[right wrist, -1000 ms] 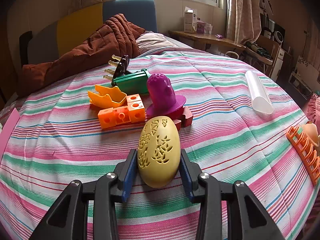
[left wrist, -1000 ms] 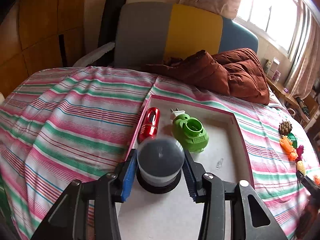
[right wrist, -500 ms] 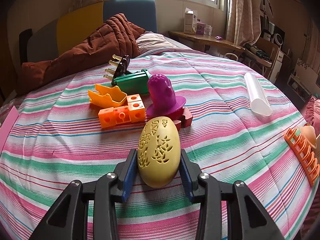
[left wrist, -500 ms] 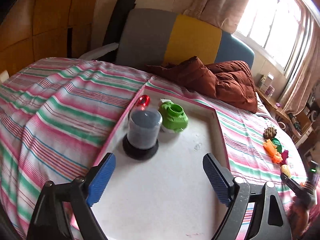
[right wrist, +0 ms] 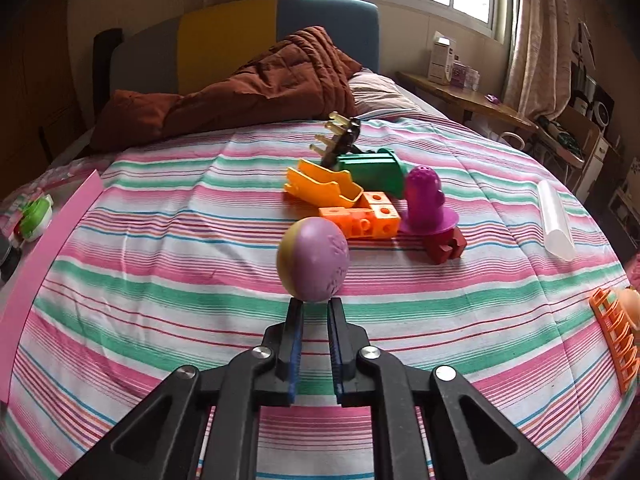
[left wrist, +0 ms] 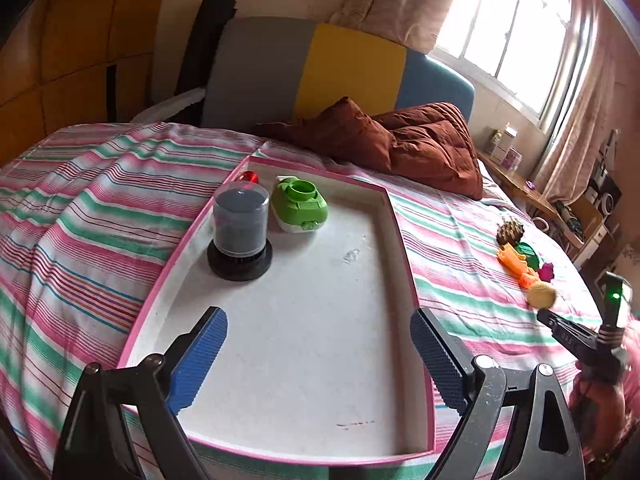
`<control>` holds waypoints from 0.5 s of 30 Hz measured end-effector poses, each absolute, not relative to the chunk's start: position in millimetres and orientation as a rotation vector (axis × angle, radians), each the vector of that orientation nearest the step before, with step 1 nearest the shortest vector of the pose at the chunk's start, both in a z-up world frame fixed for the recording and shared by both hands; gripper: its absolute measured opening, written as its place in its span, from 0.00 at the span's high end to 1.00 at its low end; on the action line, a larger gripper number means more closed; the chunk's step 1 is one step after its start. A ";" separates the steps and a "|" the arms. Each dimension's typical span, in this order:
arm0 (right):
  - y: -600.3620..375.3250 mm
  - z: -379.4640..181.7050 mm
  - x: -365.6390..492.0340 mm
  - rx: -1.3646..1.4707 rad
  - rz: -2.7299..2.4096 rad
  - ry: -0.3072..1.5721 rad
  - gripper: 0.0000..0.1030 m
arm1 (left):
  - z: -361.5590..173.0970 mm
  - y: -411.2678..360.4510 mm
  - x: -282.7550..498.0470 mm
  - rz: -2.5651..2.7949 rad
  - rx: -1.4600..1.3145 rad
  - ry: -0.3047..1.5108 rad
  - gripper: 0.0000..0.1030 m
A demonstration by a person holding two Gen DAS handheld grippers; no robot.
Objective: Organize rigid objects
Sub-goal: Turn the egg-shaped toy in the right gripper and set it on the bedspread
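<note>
- The bed (right wrist: 160, 280), under a pink, green and white striped sheet, carries everything; a brown quilt (left wrist: 432, 148) is bunched at its head end
- A white tray (left wrist: 404, 248) with a pink rim lies on the sheet on the left side of the bed, most of its floor bare
- The left tool (left wrist: 318, 318) hangs over the near half of the tray, its jaws spread wide and opening, with nothing between them
- The right tool (right wrist: 314, 306) points down at the striped sheet well to the right of the tray, its blue pads pressed nearly together
- A grey lidded canister (left wrist: 239, 220) on a black base stands upright in the tray by the left rim
- A green plug-in gadget (left wrist: 300, 204) lies just beside the canister, toward the tray's far end; a small red thing (left wrist: 250, 176) peeks out behind the canister in the far left corner
- A yellow and purple egg (right wrist: 313, 258) sits right at the right tool's fingertips; whether they nip its lower end cannot be told
- Beyond the egg lies a cluster: green block (right wrist: 372, 168), orange scoop (right wrist: 324, 186), purple cap (right wrist: 424, 200), orange cubes (right wrist: 364, 220), dark red piece (right wrist: 444, 246)
- A clear tube (right wrist: 554, 220) lies apart, to the right
</note>
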State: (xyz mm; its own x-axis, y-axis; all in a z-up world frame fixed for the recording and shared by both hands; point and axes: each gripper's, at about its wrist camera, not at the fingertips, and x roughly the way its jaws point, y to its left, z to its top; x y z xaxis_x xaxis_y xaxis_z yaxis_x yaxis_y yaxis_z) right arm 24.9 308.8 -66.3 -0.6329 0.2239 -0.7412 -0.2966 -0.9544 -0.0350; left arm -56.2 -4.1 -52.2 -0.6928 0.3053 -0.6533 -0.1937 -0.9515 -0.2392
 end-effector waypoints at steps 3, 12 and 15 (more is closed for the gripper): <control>306.1 -69.6 22.2 -1.204 2.588 0.195 0.84 | -51.1 -3.9 -51.0 2.642 -1.054 -0.222 0.09; 325.5 -50.9 16.5 -1.105 2.605 0.613 0.60 | -47.3 -9.5 -45.0 2.651 -1.030 -0.256 0.07; 319.7 -51.7 -7.4 -1.158 2.550 0.567 0.60 | -46.0 -10.4 -43.2 2.651 -1.028 -0.256 0.07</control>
State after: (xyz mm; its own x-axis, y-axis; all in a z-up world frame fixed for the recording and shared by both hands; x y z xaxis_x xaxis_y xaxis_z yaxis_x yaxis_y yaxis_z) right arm -7.4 319.7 -51.7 -0.6383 0.0922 -0.7643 -0.4075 -0.8827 0.2339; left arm -43.2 -10.4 -46.0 -0.7051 0.3259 -0.6297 -0.1996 -0.9434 -0.2648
